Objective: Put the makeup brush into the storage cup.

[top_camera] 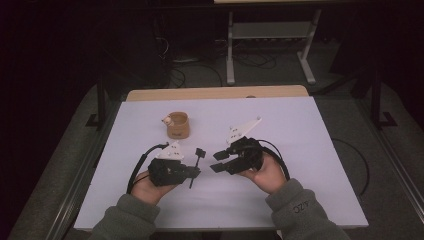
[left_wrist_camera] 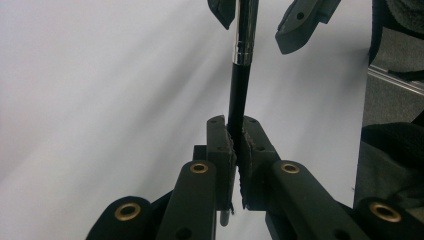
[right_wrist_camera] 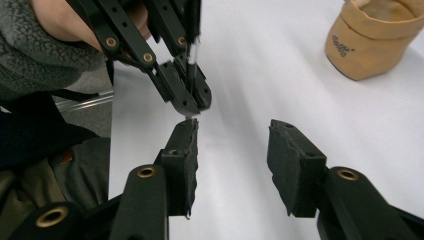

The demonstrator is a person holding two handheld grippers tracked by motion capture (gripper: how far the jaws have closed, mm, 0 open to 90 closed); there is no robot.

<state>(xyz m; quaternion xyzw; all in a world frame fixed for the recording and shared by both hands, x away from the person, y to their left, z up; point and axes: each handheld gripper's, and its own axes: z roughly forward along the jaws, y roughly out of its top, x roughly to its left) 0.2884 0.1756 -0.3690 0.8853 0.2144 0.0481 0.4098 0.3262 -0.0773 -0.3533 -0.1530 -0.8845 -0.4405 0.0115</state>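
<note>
Both tools, the left tool (top_camera: 192, 172) and the right tool (top_camera: 218, 161), are black with pale grey plates on top. The slim rod (left_wrist_camera: 239, 95) is black with a silver band. The table (top_camera: 300, 150) is white with a light wood edge; the pouch (top_camera: 178, 125) is tan; the sleeves (top_camera: 295, 210) are grey fleece.

On the surface (top_camera: 300, 165), a cup (top_camera: 178, 125) stands toward the far side, left of centre. Nearer the person, the left gripper (top_camera: 196, 172) and right gripper (top_camera: 218, 161) face each other, a thin rod (top_camera: 196, 166) between them, crosswise in the left gripper.
</note>
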